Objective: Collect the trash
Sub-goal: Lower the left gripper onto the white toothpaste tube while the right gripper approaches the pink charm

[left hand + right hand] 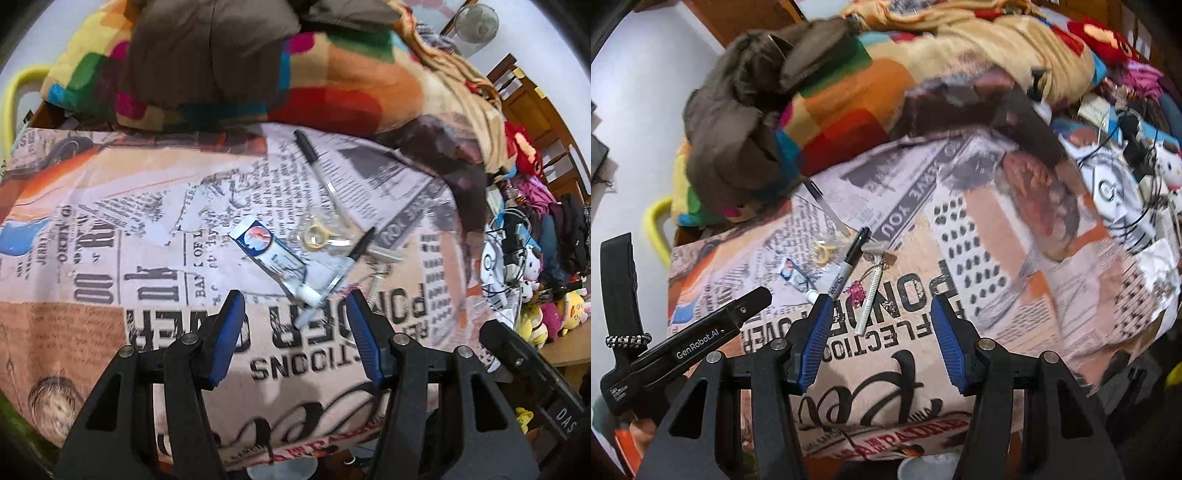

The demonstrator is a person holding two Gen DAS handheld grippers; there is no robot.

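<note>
Newsprint-patterned sheet [92, 229], trash cluster [295, 254] mid-surface, margins open

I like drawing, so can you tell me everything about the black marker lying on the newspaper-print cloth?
The black marker is a slim pen with a black cap and a pale grey barrel that reads "Sharpie". It looks like plastic, and the cap is on. It lies flat and slanted on the newspaper-print cloth, in the middle of a small heap of bits. A small white tube lies on one side and a white razor on the other; whether they touch it is unclear. Nothing holds it.
</note>
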